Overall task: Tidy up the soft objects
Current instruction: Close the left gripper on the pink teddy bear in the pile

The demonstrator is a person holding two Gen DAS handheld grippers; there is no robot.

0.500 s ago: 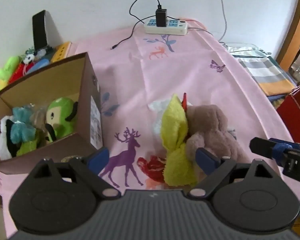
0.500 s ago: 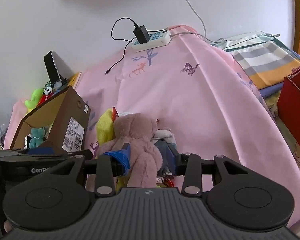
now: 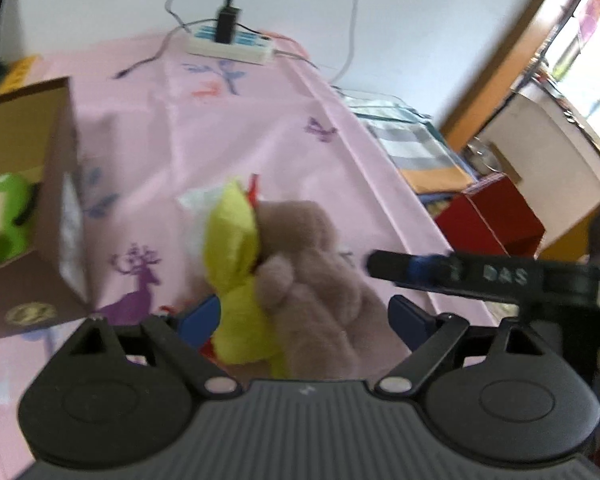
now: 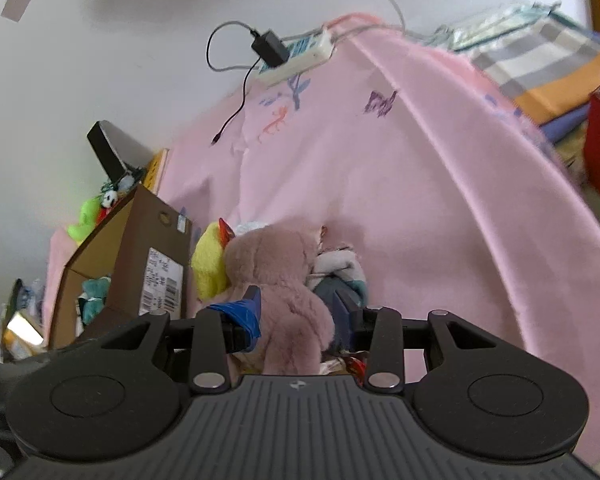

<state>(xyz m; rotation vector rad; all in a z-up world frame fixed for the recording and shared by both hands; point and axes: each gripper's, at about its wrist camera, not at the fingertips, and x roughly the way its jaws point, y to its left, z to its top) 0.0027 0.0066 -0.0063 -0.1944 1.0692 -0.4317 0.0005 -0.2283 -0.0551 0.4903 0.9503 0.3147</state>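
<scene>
We're looking at the left black plastic two-finger gripper (image 3: 304,320): ribbed dark-grey housing up front, a round disc moulded on each side, silver screw heads where the linkage arms pivot, and blue pads on the fingertips (image 3: 202,314). The right black plastic two-finger gripper (image 4: 300,312) has the same ribbed body, twin discs, silver screws and blue pads; pale lettering marks its side in the left view.

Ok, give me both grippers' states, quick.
Left gripper: open, yellow plush toy between its jaws.
Right gripper: shut on pink furry plush toy.
</scene>
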